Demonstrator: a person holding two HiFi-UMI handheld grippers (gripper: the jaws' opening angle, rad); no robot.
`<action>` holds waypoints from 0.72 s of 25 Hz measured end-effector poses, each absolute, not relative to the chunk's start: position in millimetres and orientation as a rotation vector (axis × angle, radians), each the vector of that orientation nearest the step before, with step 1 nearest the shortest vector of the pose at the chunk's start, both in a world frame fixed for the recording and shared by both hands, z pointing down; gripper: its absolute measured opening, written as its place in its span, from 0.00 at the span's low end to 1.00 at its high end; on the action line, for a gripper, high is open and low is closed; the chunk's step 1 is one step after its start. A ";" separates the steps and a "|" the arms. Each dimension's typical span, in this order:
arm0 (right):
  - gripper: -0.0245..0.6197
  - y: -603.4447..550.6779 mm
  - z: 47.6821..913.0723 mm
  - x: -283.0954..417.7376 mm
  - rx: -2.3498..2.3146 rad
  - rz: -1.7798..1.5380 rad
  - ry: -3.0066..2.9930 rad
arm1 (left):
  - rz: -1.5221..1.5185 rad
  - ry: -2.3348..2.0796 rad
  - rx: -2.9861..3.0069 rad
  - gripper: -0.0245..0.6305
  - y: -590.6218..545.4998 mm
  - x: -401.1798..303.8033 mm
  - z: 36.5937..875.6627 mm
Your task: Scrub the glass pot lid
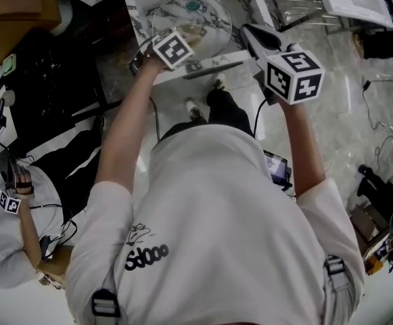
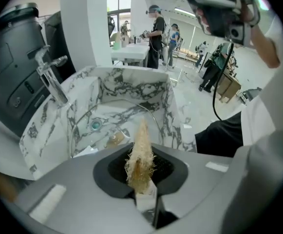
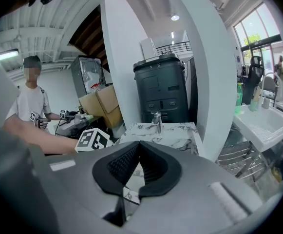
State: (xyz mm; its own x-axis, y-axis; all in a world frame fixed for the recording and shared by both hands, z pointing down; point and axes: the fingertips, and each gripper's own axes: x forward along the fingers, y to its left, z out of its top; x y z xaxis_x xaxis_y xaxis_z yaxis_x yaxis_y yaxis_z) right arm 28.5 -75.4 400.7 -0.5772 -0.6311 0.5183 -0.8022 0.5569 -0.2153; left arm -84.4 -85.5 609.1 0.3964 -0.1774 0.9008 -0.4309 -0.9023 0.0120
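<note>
Left gripper point(image 2: 142, 173), low in its own view, is clamped on a straw-coloured fibrous scrubber point(image 2: 141, 147) that partly blocks the marble-patterned sink point(image 2: 131, 87) behind it; a chrome faucet point(image 2: 51, 74) stands at upper left. Right gripper point(image 3: 138, 165) has its jaws together on nothing, with a dark bin point(image 3: 163, 89) beyond. The glass pot lid point(image 2: 113, 121) rests inside the sink, clear with a thin metal rim.

Place: an open lab or workshop hall, not a home kitchen.
Landmark: a free-standing marble-patterned sink point(image 2: 126, 87).
Behind the sink: a white pillar point(image 2: 90, 23), a large dark bin point(image 3: 161, 89) and cardboard boxes point(image 3: 102, 104).
Beyond the sink: more people point(image 2: 156, 30) at white tables.
Beside the sink: another person point(image 3: 31, 96) holding marker cubes point(image 3: 34, 117).
</note>
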 end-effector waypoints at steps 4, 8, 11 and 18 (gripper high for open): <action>0.04 -63.6 388.6 17.5 1.154 0.527 -2.429 | 1.308 -0.682 2.529 0.11 -86.5 -85.3 573.4; 0.04 -53.3 371.6 9.4 1.158 0.441 -2.451 | 1.124 -0.873 2.623 0.11 -87.6 -97.1 520.6; 0.04 -50.5 355.8 9.7 1.184 0.374 -2.471 | 1.016 -0.960 2.702 0.11 -85.8 -100.1 478.5; 0.04 -47.1 319.2 10.1 1.224 0.228 -2.511 | 0.654 -1.163 2.827 0.12 -84.8 -110.5 386.4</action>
